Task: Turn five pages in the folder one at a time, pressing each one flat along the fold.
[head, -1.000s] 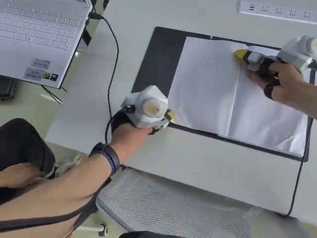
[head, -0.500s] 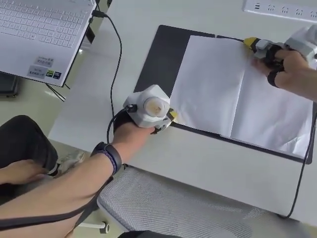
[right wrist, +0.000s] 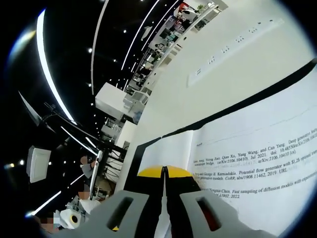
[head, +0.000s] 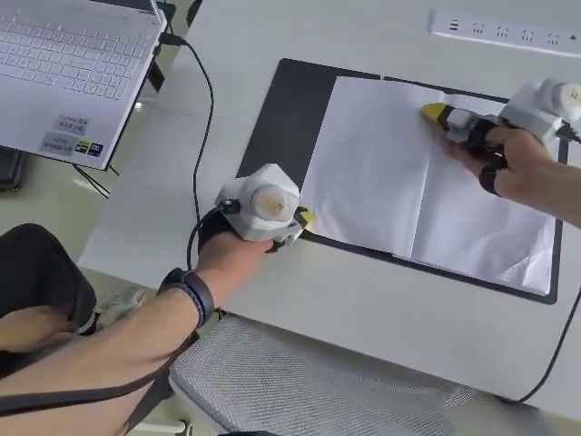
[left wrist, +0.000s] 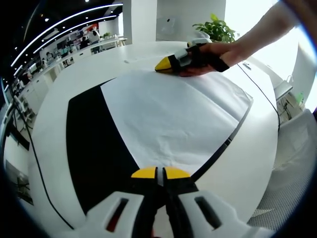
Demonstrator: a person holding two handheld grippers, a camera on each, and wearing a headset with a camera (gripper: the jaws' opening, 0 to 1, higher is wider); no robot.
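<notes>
A black folder [head: 283, 113] lies open on the white table, with white pages [head: 368, 168] spread either side of the fold [head: 425, 186]. My left gripper [head: 305, 218] is shut, its yellow tips resting at the near left corner of the left page [left wrist: 168, 111]. My right gripper [head: 434, 112] is also shut and points left, its tip down on the paper at the fold, a little below the top edge. In the right gripper view the shut tips [right wrist: 165, 171] sit on a printed page [right wrist: 257, 144]. The right gripper [left wrist: 166, 64] also appears in the left gripper view.
An open laptop [head: 64, 64] sits at the far left with a black cable [head: 204, 104] running past the folder. A white power strip [head: 504, 34] lies along the back of the table. A grey mesh chair [head: 300, 381] is under the near table edge.
The right gripper slid up the fold to the top edge of the pages, then came back down a little. The left gripper stayed on the page corner. The head camera shifted.
</notes>
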